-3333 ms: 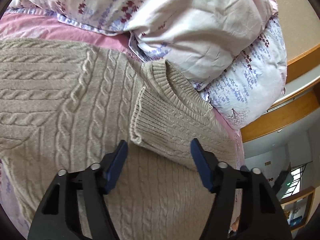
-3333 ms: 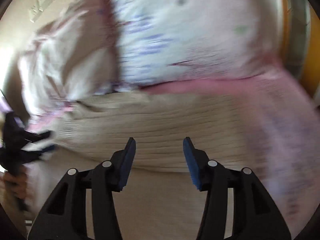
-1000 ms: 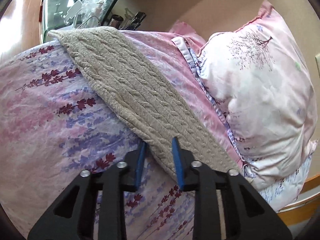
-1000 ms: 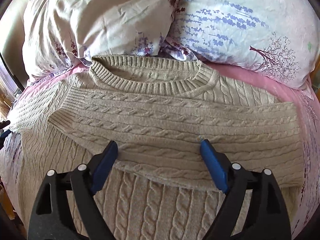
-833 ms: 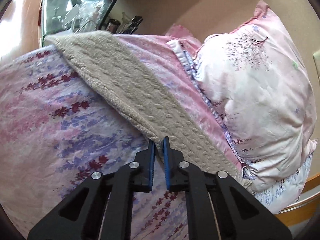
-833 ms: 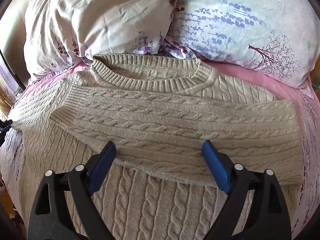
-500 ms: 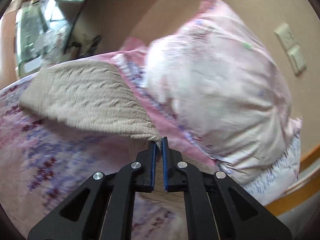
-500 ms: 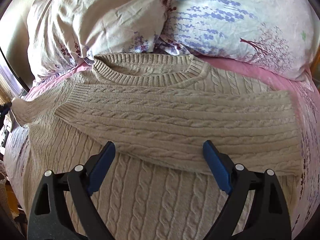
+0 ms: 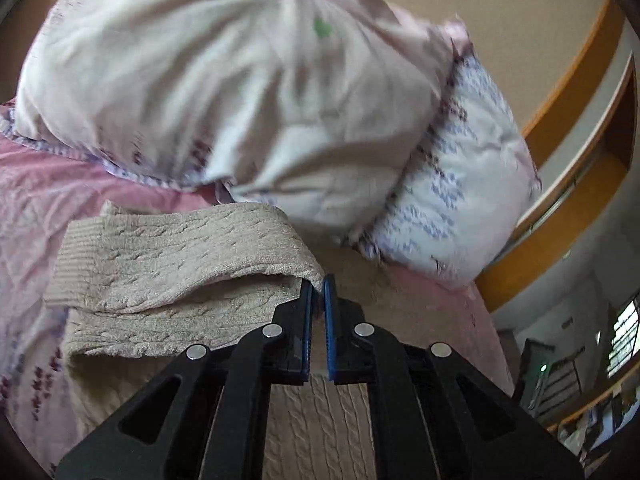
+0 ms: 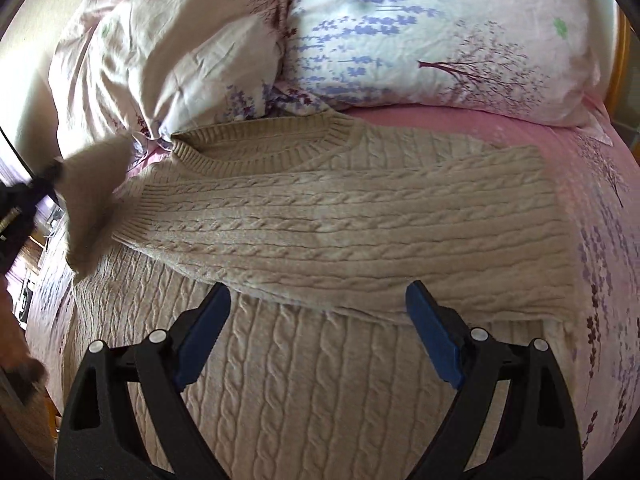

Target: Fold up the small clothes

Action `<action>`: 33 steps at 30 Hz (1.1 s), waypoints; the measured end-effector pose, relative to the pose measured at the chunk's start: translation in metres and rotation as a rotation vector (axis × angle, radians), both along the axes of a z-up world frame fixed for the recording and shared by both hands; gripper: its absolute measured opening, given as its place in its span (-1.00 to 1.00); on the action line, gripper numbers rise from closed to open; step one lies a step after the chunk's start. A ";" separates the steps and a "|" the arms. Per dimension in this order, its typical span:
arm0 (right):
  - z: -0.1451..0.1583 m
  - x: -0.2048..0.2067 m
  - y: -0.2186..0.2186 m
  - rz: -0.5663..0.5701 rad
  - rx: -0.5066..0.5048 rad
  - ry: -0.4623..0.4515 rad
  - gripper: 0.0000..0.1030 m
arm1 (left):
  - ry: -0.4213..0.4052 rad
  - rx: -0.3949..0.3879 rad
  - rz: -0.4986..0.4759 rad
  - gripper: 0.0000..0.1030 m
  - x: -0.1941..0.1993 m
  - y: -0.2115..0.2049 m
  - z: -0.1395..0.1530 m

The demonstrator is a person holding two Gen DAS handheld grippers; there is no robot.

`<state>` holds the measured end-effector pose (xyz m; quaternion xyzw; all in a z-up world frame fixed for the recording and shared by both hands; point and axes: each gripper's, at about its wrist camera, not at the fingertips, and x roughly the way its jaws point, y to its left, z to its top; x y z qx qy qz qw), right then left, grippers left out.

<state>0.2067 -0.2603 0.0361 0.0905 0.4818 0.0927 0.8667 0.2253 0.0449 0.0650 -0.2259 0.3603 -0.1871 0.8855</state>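
With our left gripper (image 9: 318, 286) clamped on the edge of the loose sleeve (image 9: 176, 256), we carry that sleeve up off the pink floral bed (image 9: 52, 196) so it can swing in over the chest of the beige cable-knit sweater (image 10: 304, 384). We pinch it near the edge, probably so the rest hangs free and drapes where we want it. Over on the right wrist view, the sweater lies flat, neckline up against the two floral pillows (image 10: 420, 40), and the other sleeve (image 10: 344, 232) is already folded straight across the body, which gives us a tidy rectangle to work toward. Our right gripper (image 10: 318, 336) hovers just above the sweater's lower front, jaws spread wide and holding nothing, likely ready to smooth or pin the fabric. At the left edge the lifted sleeve shows as a blur.
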 end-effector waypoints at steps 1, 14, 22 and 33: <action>0.000 -0.001 -0.003 -0.004 0.003 0.001 0.73 | 0.021 0.030 -0.028 -0.91 0.001 -0.015 -0.008; 0.029 0.001 0.020 0.091 0.017 -0.118 0.56 | 0.122 0.144 -0.127 0.08 -0.016 -0.013 -0.030; 0.046 0.008 0.177 0.522 -0.047 -0.229 -0.03 | 0.112 0.139 0.150 0.07 -0.058 0.104 -0.009; 0.016 0.024 0.312 0.731 -0.164 -0.194 -0.36 | 0.100 0.189 0.241 0.07 -0.097 0.152 0.001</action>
